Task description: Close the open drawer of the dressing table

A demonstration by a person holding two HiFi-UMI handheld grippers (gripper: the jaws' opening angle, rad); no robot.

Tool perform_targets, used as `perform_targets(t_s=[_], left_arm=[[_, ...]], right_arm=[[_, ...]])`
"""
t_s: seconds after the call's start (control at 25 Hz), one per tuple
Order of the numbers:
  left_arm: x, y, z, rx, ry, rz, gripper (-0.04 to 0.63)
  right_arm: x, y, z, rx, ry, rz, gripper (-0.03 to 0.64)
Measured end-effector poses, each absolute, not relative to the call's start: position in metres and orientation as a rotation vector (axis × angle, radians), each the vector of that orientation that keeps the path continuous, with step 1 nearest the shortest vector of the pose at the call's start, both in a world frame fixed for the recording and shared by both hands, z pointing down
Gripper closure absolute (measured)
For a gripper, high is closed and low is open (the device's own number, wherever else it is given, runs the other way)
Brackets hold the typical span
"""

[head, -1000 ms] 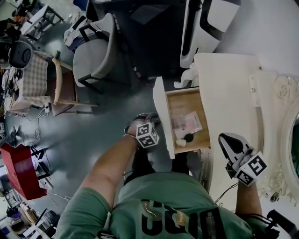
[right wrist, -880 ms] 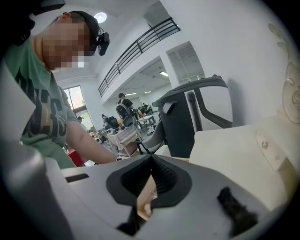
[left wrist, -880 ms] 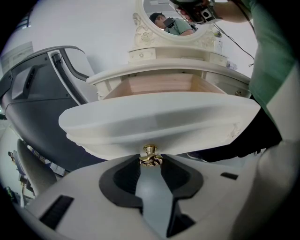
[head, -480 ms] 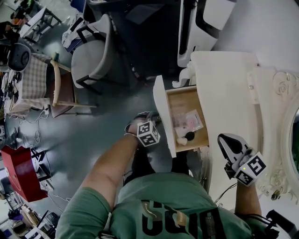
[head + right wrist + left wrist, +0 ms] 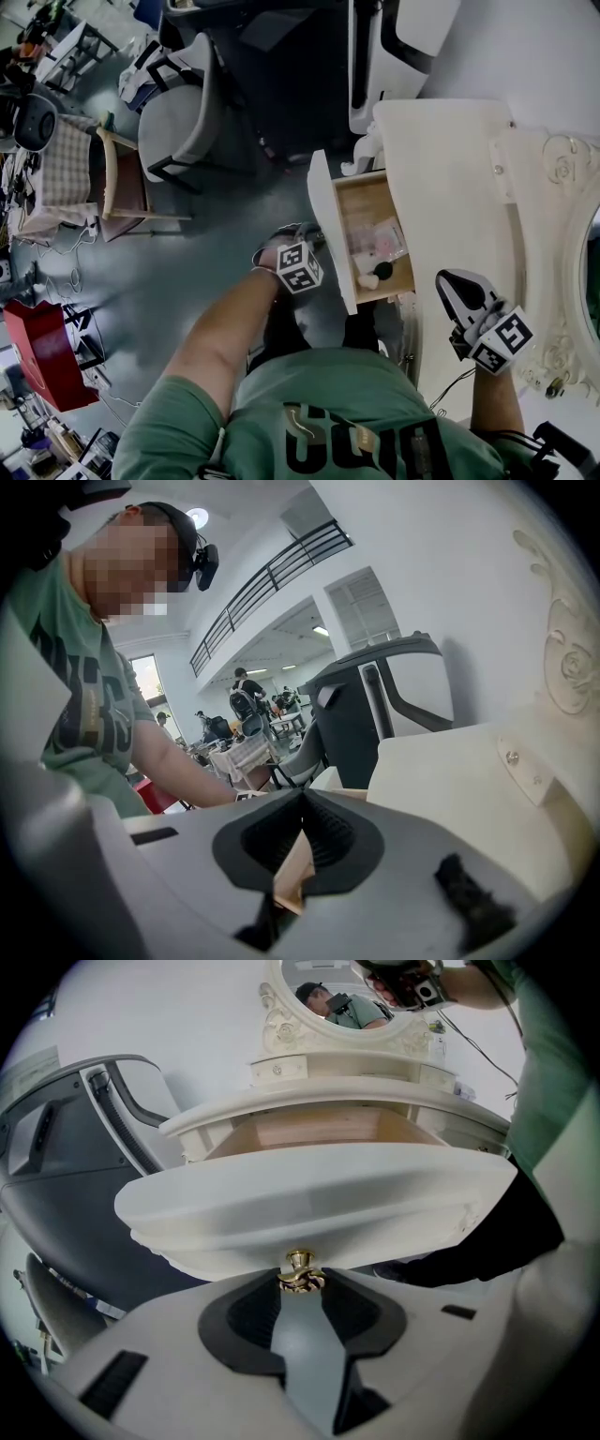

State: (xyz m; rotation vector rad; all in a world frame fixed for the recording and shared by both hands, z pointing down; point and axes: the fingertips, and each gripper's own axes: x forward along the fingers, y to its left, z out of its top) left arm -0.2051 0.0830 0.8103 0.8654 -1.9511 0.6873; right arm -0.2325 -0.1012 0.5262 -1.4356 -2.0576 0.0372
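The cream dressing table [image 5: 450,178] stands at the right of the head view, its drawer [image 5: 323,225] pulled out to the left. Inside lie a pink packet [image 5: 380,239] and a small white and black item [image 5: 373,275]. In the left gripper view the curved drawer front [image 5: 309,1204] fills the middle, and the brass knob [image 5: 300,1274] sits between the tips of my left gripper [image 5: 300,1283], which is shut on it. My right gripper [image 5: 457,281] hovers over the tabletop near the front right, shut and empty, its tips meeting [image 5: 302,794].
A grey chair [image 5: 178,112] and a wooden chair with checked cloth [image 5: 103,178] stand on the floor to the left. A dark and white machine [image 5: 394,47] is behind the table. The ornate mirror frame [image 5: 562,187] runs along the table's right side. A red box [image 5: 42,352] sits at far left.
The view has shifted slightly. The drawer looks a little less far out than before, with the left gripper still on its knob. The right gripper stays over the tabletop.
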Motion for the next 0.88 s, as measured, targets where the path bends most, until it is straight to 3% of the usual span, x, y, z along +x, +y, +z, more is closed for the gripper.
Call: perform_targets(t_s=[0.88], left_arm=[[-0.221, 0.059, 0.811, 0.894, -1.951, 0.694, 0.454]], right_arm=[[-0.234, -0.123, 0.529, -1.401, -2.085, 0.052, 0.606]])
